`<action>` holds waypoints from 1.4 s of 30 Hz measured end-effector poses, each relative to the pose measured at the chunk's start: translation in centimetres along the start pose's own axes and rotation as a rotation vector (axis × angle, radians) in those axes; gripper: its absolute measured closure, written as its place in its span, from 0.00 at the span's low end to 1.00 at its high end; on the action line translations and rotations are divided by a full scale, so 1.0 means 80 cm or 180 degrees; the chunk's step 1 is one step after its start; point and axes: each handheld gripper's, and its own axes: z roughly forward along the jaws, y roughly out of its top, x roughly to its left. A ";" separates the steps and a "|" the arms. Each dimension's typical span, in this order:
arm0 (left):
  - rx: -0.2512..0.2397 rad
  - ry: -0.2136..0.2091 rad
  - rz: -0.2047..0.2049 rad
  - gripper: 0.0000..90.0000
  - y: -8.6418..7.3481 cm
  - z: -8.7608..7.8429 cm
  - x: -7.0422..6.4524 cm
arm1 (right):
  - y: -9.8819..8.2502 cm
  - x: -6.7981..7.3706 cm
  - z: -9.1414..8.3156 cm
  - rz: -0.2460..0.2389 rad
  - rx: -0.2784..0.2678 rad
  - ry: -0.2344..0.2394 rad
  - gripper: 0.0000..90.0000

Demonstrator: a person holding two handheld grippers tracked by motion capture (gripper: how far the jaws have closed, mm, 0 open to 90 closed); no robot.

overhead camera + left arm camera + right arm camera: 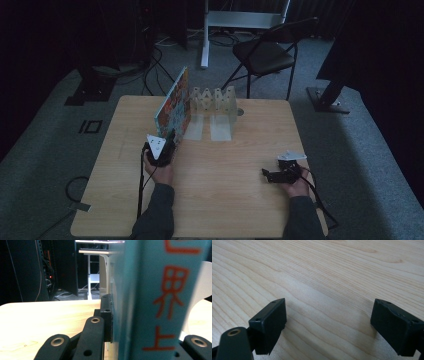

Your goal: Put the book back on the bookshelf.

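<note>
Pale wood grain covers the bench (210,200), which stands on grey carpet with a black folding chair (265,52) beyond its far edge. A white bookend rack (216,107) sits near the far middle of the bench. Just left of it a colourful book (174,105) stands tilted on edge, its teal spine (155,297) pinched in the left claw (169,141). The right claw (266,175) rests near the right edge, well apart, jaws spread wide over bare wood.

Wooden table (225,200) bearing white bookend rack (215,107)
</note>
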 end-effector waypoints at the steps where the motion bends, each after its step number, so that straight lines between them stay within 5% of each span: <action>1: 0.0003 0.0004 0.0007 0.90 0.000 0.000 0.000 | 0.000 0.000 0.000 0.0000 0.0000 0.0000 0.14; 42: 0.0070 -0.0026 -0.0040 0.88 -0.015 0.003 0.007 | 0.000 0.000 0.000 0.0005 0.0001 0.0001 0.14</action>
